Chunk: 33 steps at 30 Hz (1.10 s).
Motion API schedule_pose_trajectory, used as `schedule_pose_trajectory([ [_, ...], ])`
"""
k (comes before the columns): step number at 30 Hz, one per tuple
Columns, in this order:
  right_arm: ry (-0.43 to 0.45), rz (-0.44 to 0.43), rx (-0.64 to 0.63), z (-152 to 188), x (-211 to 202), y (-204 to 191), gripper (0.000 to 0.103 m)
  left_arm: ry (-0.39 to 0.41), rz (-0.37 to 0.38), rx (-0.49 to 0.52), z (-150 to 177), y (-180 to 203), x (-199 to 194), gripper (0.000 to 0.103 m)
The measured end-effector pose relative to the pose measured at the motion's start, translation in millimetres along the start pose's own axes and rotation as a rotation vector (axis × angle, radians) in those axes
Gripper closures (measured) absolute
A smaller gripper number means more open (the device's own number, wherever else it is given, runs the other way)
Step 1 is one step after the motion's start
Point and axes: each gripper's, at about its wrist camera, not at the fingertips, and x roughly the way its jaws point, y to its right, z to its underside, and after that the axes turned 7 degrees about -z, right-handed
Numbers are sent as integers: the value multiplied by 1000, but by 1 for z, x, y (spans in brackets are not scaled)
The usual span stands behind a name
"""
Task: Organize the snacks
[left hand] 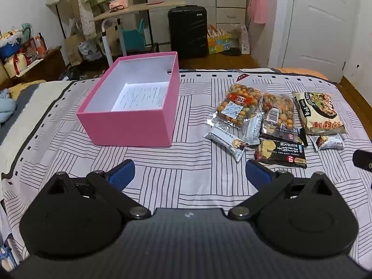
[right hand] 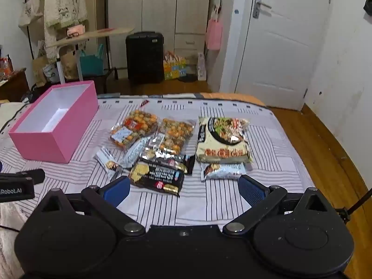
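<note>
Right wrist view: right gripper (right hand: pixel 183 189) spread above snack packets (right hand: pixel 160 179), pink box (right hand: pixel 44 148) leftward.

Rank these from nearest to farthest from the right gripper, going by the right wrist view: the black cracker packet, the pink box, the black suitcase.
From the right gripper:
1. Black cracker packet, on the bedspread just ahead of the fingertips.
2. Pink box, further out on the bed, to the left.
3. Black suitcase, on the floor beyond the bed.

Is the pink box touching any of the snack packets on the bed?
Apart. The left wrist view shows a strip of bare striped bedsheet between the pink box and the nearest snack packet.
</note>
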Motion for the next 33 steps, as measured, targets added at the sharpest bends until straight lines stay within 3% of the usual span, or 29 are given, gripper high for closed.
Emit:
schedule_pose_trajectory([
  [7, 69, 0, -21, 7, -15, -4, 2, -7, 1, 4, 0, 1, 0, 0],
  [9, 41, -7, -21, 3, -12, -4, 2, -7, 5, 2, 1, 1, 0, 0],
  [24, 63, 25, -58, 7, -9, -5, 2, -14, 9, -15, 1, -1, 1, 0],
  [33, 126, -10, -53, 4, -17, -3, 2, 2, 31, -9, -2, -3, -3, 0],
])
